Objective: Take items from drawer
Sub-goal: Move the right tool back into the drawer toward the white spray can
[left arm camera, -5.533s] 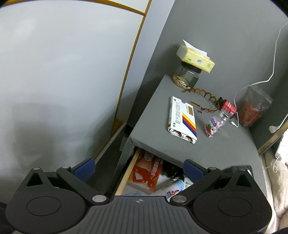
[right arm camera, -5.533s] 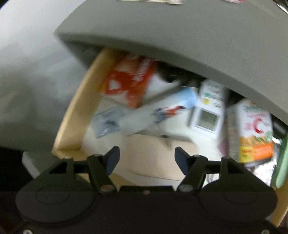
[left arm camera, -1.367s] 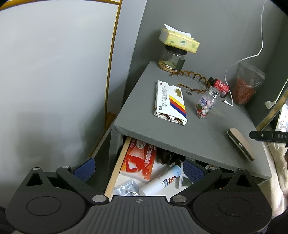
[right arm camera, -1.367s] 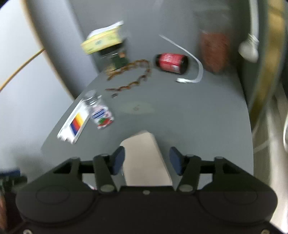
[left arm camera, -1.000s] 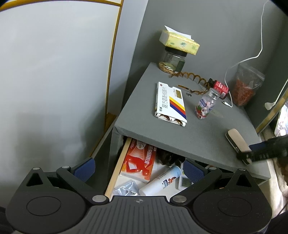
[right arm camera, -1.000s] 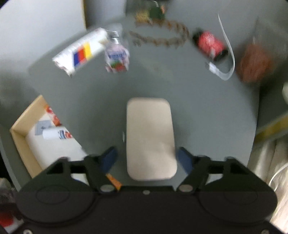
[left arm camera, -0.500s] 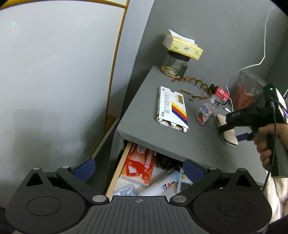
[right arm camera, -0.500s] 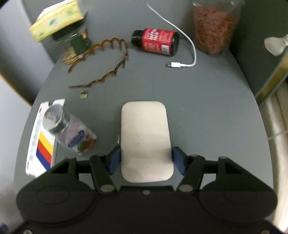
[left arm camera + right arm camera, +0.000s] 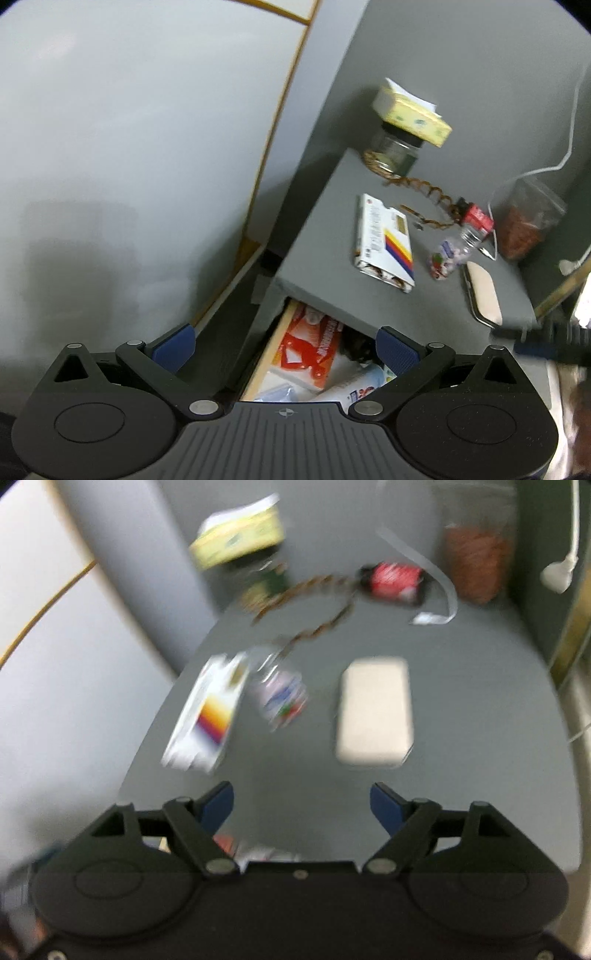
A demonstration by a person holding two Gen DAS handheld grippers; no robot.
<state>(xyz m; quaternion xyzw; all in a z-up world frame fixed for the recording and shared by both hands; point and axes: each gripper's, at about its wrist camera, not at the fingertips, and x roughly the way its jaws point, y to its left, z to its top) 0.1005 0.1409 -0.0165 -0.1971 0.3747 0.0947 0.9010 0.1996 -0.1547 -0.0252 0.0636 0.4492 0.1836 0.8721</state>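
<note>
The open drawer [image 9: 269, 354] under the grey nightstand top [image 9: 332, 266] holds a red-and-white packet [image 9: 310, 350] and a white tube [image 9: 354, 387]. A beige flat case [image 9: 482, 291] lies on the top by its right edge; in the blurred right wrist view the case [image 9: 375, 710] lies free ahead of the gripper. My right gripper [image 9: 301, 805] is open and empty, pulled back from the case. My left gripper [image 9: 284, 349] is open and empty, hovering in front of the drawer.
On the top lie a white medicine box [image 9: 384, 240], a small clear bottle [image 9: 450, 251], a red-labelled bottle [image 9: 393, 581], a brown spiral hairband [image 9: 424, 188], a jar under a yellow tissue pack [image 9: 410, 114], a bag of red bits [image 9: 524, 229] and a white cable [image 9: 436, 590].
My right gripper opened, let go of the beige case on the nightstand top and drew back toward the front edge. The left gripper shifted slightly.
</note>
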